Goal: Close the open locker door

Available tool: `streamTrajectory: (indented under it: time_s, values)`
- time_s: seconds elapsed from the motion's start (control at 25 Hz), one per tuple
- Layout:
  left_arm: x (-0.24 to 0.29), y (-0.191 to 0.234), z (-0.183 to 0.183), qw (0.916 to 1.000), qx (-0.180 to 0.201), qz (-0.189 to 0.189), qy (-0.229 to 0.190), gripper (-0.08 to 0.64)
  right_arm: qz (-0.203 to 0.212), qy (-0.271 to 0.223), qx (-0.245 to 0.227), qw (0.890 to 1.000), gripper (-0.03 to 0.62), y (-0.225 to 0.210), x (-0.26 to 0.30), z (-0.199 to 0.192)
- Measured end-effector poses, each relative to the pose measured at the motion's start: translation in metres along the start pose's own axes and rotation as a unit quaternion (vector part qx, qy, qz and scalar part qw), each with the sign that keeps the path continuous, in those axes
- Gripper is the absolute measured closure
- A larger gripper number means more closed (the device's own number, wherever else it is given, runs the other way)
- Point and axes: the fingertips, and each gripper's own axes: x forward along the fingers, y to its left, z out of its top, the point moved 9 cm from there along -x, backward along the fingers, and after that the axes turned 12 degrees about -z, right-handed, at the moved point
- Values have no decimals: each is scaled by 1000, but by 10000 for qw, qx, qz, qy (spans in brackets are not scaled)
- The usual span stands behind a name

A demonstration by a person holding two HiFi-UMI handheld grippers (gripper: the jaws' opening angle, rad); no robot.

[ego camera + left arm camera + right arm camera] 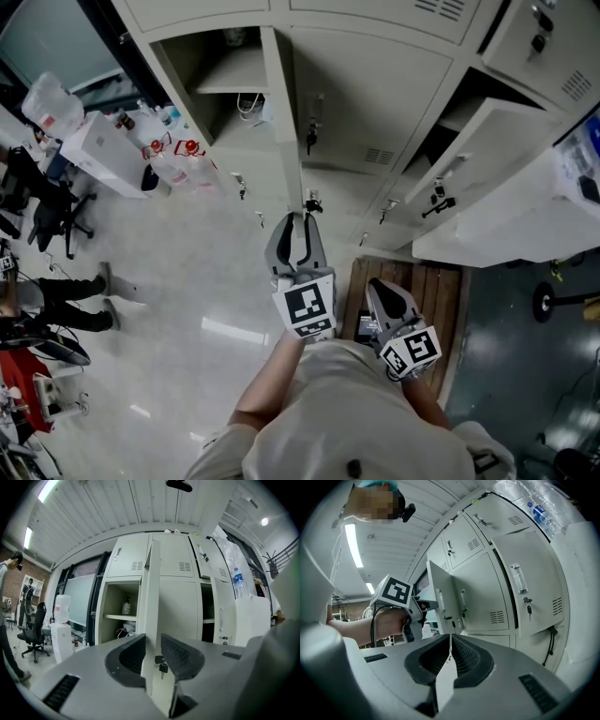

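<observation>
My left gripper [153, 641]: jaws apart, straddling the free edge of the pale grey steel locker door [153, 583], which stands swung out, edge-on to me. Can't tell if the pads touch it. My right gripper [449, 639]: jaws all but together, nothing held, off the door.

Risks:
- The small dark key [162, 668] dangles from the lock right beside one jaw, so it could snag or get knocked.
- If I push skewed, the edge slips out of the gap.
- If I follow through too far, a jaw gets pinched against the frame.
- Further back, the white cable [124, 631] under the compartment shelf [121, 617] looks to be inside. Probably no jam.
</observation>
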Motion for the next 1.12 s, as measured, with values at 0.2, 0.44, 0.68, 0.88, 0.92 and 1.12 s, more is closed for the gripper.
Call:
streamTrajectory:
  time_s: [0.2,0.44,0.68,0.88,0.92,1.12]
  values:
    - [-3,8,-1,9998,66,186,-4,459,123,26,-9,9999,558,2,3,-4]
    - [-10,23,-1,9990,133,424,-47,459,213,89,-19,9997,558,7,12,-5]
    - [-13,47,-1,9971,154,741,-121,468,255,89,-35,9996,558,9,27,-5]
    - [-18,74,1,9960,168,875,-91,476,247,83,-81,9996,558,17,36,-1]
    - [-18,79,2,9959,200,879,-86,476,240,97,-95,9996,558,19,38,-1]
    - [-15,107,4,9957,265,886,-104,476,346,152,-127,9992,558,35,58,0]
